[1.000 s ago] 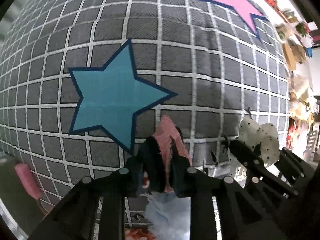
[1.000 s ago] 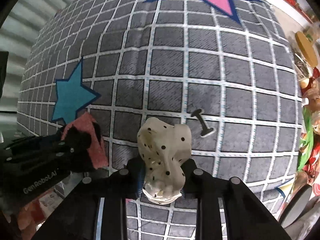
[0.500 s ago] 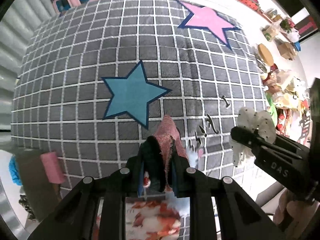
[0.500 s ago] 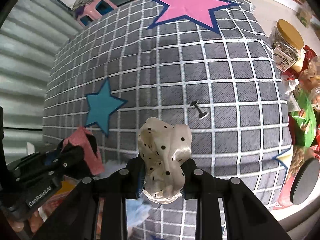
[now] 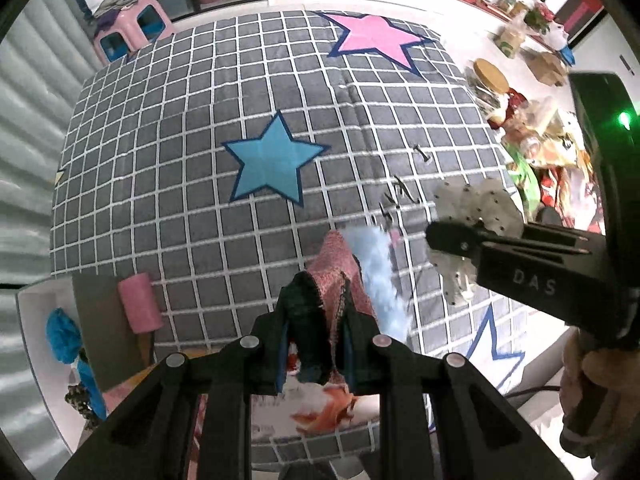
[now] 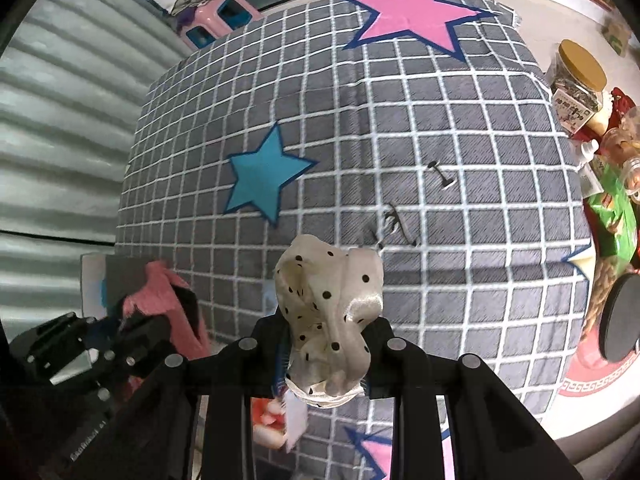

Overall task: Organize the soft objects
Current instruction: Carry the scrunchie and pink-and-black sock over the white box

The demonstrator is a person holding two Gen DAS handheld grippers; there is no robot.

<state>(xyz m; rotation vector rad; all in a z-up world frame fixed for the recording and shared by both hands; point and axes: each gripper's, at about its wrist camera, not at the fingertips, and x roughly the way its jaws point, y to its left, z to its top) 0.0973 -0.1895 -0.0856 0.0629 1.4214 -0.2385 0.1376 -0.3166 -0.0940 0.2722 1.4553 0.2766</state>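
My left gripper is shut on a pink and dark knitted cloth, held high over the grey checked rug. In the right wrist view that cloth and the left gripper show at lower left. My right gripper is shut on a cream scrunchie with black dots; the left wrist view shows it at the right in the right gripper. A pale blue fluffy item lies on the rug below the pink cloth.
A white box at the left holds blue soft items; a pink roll lies beside it. Small black clips lie on the rug. Jars and snack packs crowd the right edge. A pink stool stands beyond the rug.
Both grippers have risen well above the rug with their items still held; the rug looks smaller and its edges, the white box and the stool have come into view.
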